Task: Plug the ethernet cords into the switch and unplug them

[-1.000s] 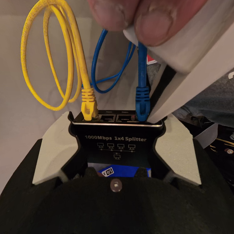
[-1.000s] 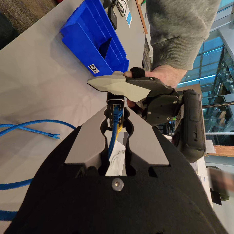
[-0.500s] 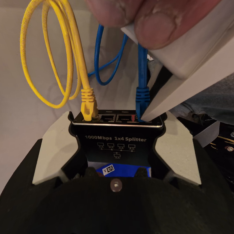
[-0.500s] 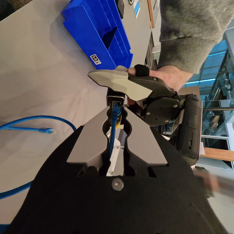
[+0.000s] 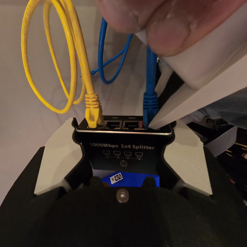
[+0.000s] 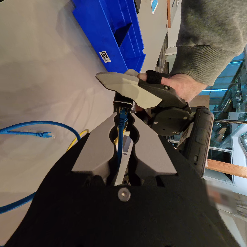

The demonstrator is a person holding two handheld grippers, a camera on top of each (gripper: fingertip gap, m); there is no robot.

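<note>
My left gripper (image 5: 123, 125) is shut on the black switch (image 5: 123, 147), gripping its two sides. A yellow cord (image 5: 92, 106) is plugged into the leftmost port. A blue cord's plug (image 5: 150, 105) sits in the rightmost port, and the two middle ports are open. In the right wrist view my right gripper (image 6: 124, 116) is closed around the blue cord (image 6: 120, 140) just behind its plug, at the switch's (image 6: 116, 98) port face. One right finger (image 5: 173, 111) touches the plug's right side. The cord's other end (image 6: 44, 135) lies loose on the table.
A blue bin (image 6: 106, 33) stands on the grey table (image 6: 40, 66) beyond the switch. A person's hand (image 6: 180, 85) in a grey sleeve holds the left gripper. Fingers (image 5: 160, 26) fill the top of the left wrist view. Yellow cord loops (image 5: 53, 66) hang left. There is about 5 cm between the tips of the two grippers.
The right finger's tip has slid left against the blue plug. The person's fingers have come closer in the left wrist view. Both plugs stay in their ports.
</note>
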